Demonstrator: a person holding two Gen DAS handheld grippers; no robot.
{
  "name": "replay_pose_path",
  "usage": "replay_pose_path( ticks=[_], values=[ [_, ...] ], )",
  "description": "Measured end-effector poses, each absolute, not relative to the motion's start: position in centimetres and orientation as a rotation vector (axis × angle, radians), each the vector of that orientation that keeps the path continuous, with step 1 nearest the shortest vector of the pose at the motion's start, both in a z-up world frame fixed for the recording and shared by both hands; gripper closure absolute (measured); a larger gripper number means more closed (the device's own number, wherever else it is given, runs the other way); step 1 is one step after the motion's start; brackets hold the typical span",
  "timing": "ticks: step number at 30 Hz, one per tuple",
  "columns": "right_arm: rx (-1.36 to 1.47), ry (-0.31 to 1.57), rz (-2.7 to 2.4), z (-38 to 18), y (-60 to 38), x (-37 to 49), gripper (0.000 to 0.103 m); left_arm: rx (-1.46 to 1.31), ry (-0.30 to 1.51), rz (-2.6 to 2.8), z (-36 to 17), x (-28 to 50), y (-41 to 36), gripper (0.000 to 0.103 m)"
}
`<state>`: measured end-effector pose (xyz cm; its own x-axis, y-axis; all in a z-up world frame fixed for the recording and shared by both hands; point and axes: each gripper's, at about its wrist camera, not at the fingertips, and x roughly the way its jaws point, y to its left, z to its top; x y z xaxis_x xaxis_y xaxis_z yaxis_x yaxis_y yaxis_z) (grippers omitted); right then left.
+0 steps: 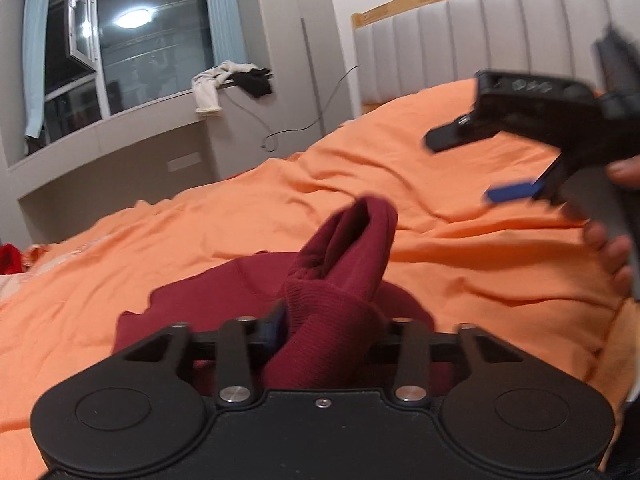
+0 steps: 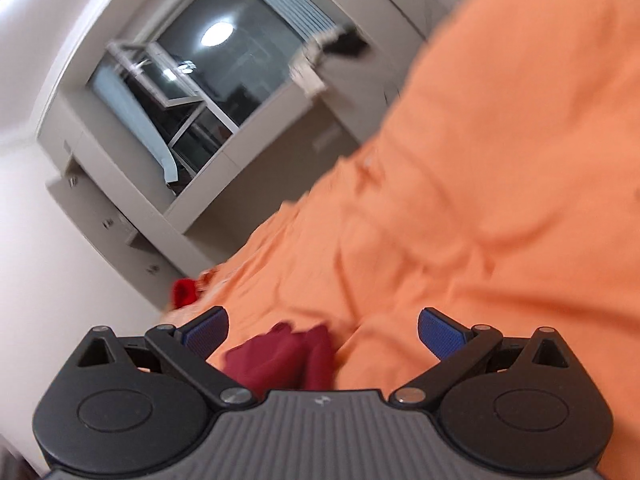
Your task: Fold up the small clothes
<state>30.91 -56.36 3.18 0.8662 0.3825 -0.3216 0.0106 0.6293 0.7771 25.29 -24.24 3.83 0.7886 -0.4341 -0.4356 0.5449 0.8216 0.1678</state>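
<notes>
A dark red knit garment [image 1: 240, 292] lies on the orange bed cover [image 1: 440, 240]. My left gripper [image 1: 328, 336] is shut on its ribbed cuff and sleeve [image 1: 340, 280], which rises bunched from the jaws. My right gripper [image 2: 322, 336] is open and empty, tilted, above the cover; it also shows in the left wrist view [image 1: 472, 164], held up at the right with its blue pads [image 1: 512, 192] apart. A bit of the garment [image 2: 284, 356] shows low between its fingers, blurred.
A grey padded headboard [image 1: 480, 40] stands behind the bed. A window [image 1: 140, 48] with clothes [image 1: 228, 80] on its sill is at the far left. A small red item [image 1: 10, 258] lies at the bed's far left edge.
</notes>
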Motion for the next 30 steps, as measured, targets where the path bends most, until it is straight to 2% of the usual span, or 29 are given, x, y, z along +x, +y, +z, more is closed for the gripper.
replay_pose_path(
  ticks=[2, 6, 10, 12, 14, 15, 17, 18, 20, 23, 27, 30],
  values=[
    [0.988, 0.554, 0.257, 1.6, -56.8, 31.7, 0.000, 0.292, 0.378, -0.552, 4.0, 24.7, -24.1, 0.040],
    [1.128, 0.611, 0.313, -0.7, -56.8, 33.6, 0.000, 0.316, 0.360, -0.566, 4.5, 24.4, -24.0, 0.036],
    [1.066, 0.629, 0.330, -0.9, -55.2, 34.8, 0.017, 0.343, 0.331, -0.573, 4.6, 23.2, -23.6, 0.036],
    [1.016, 0.627, 0.344, -0.4, -54.3, 34.9, 0.023, 0.347, 0.318, -0.577, 4.8, 22.7, -23.5, 0.039],
    [0.962, 0.631, 0.351, 0.1, -53.2, 35.4, 0.033, 0.351, 0.310, -0.584, 4.8, 22.4, -23.4, 0.054],
    [0.940, 0.639, 0.354, 0.5, -52.2, 35.0, 0.037, 0.353, 0.309, -0.586, 4.8, 22.3, -23.3, 0.057],
    [0.904, 0.674, 0.356, 0.1, -51.3, 35.2, 0.059, 0.348, 0.310, -0.594, 4.6, 22.3, -23.3, 0.066],
    [0.887, 0.693, 0.353, 0.0, -50.9, 35.2, 0.065, 0.344, 0.313, -0.599, 4.5, 22.4, -23.3, 0.069],
    [0.847, 0.711, 0.344, -0.1, -50.0, 34.7, 0.085, 0.343, 0.318, -0.609, 4.4, 22.4, -23.4, 0.075],
    [0.780, 0.668, 0.347, 0.7, -49.5, 34.1, 0.093, 0.356, 0.309, -0.611, 4.0, 22.3, -23.7, 0.080],
    [0.633, 0.504, 0.342, 3.7, -49.2, 32.3, 0.094, 0.338, 0.287, -0.613, 4.1, 22.3, -24.1, 0.083],
    [0.540, 0.470, 0.303, 4.7, -49.0, 31.5, 0.094, 0.341, 0.286, -0.637, 3.8, 22.5, -25.1, 0.083]
  ],
)
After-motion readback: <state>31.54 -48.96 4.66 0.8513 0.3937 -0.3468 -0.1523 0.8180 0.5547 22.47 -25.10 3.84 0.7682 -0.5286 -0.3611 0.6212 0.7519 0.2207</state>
